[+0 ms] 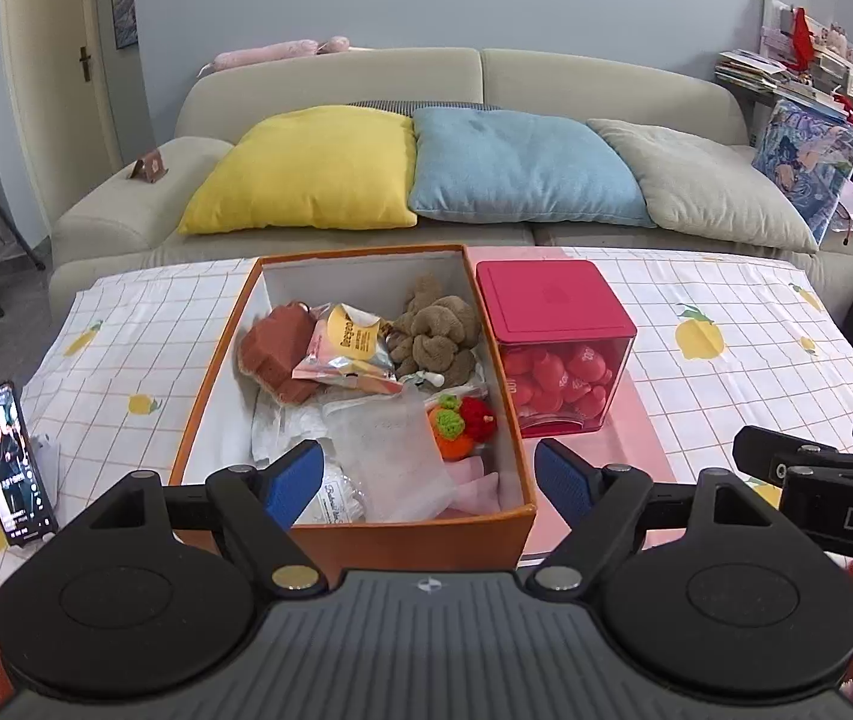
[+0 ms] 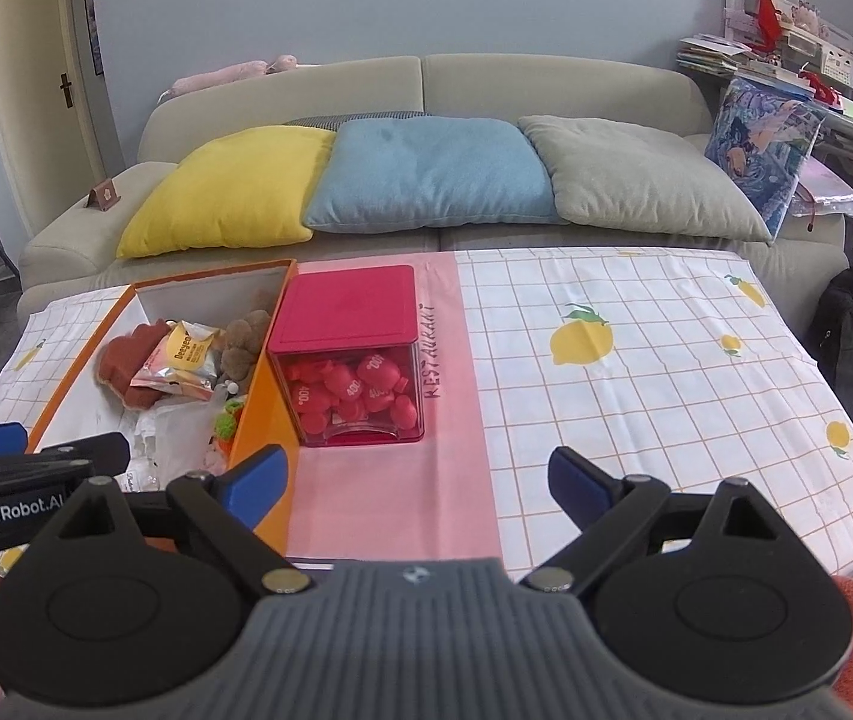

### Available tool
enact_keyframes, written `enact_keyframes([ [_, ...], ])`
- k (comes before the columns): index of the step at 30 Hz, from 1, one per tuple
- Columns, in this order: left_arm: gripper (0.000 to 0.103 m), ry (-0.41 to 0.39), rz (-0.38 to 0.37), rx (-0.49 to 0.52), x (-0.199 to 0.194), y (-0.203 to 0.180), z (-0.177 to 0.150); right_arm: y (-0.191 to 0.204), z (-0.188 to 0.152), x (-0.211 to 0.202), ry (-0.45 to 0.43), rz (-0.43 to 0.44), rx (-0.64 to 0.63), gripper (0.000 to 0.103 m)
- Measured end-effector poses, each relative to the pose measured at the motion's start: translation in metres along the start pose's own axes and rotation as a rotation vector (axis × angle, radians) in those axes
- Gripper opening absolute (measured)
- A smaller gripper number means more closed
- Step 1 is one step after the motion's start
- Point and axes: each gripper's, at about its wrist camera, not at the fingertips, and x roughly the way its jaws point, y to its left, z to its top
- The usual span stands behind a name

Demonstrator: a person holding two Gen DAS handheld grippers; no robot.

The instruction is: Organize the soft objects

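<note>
Left gripper (image 1: 429,474) spread wide over the orange box (image 1: 360,531) of soft toys; right gripper (image 2: 414,480) gapes over bare tablecloth (image 2: 666,372). Only the left view catches the phone (image 1: 12,462).

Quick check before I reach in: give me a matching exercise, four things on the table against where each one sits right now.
Things:
1. brown plush toy
2. crocheted fruit
3. phone
4. red-lidded clear container

Places:
A. standing on the tablecloth, left of the orange box
B. far right corner inside the box
C. just outside the box's right wall, on the pink strip
D. inside the box against its right wall, nearer the left gripper

Pairs: 1-B, 2-D, 3-A, 4-C
</note>
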Motion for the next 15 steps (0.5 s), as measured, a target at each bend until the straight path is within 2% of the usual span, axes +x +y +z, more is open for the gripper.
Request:
enact_keyframes([
  [15, 0.094, -0.067, -0.004, 0.024, -0.0072, -0.0019, 0.0065, -0.0044, 0.0036, -0.0068, -0.059, -0.021, 0.021, 0.092],
])
